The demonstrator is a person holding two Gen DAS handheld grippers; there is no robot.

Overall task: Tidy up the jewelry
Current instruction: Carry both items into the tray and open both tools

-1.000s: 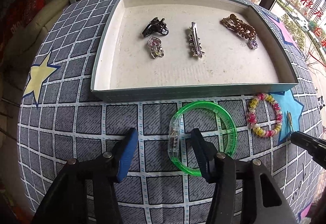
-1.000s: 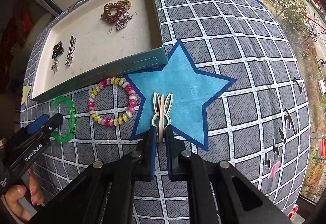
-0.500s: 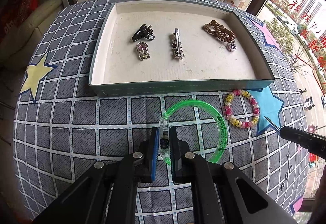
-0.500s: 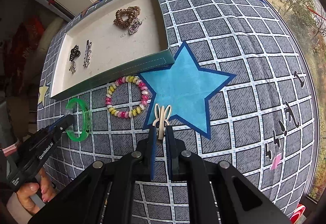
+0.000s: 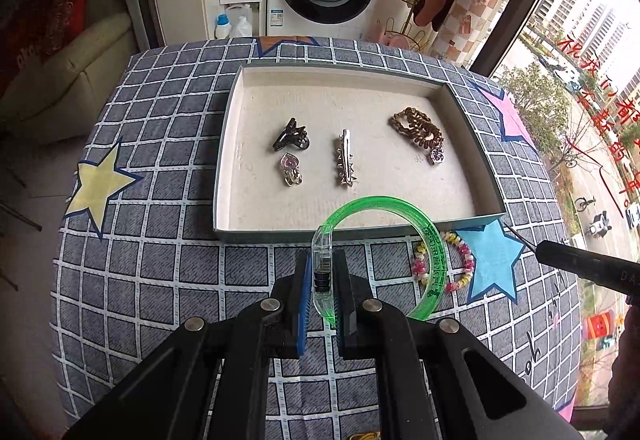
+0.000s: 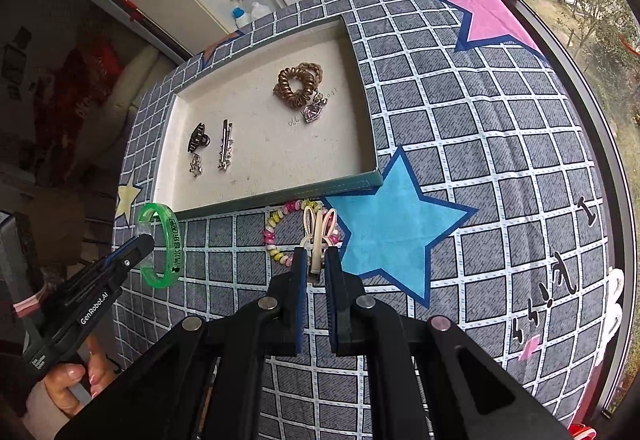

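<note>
A table point(image 5: 160, 272) covered by a grey grid-patterned cloth with coloured stars carries a shallow rectangular tray point(image 5: 476, 156) near its middle. Just beside the tray's near wall, toward its right corner, a bracelet of pink and yellow beads point(image 5: 464, 256) lies flat on the cloth, touching the edge of the blue star point(image 5: 494, 264). A yellow star point(image 5: 98, 186) sits well to the tray's left, a pink star point(image 5: 506, 112) beyond its right wall
</note>
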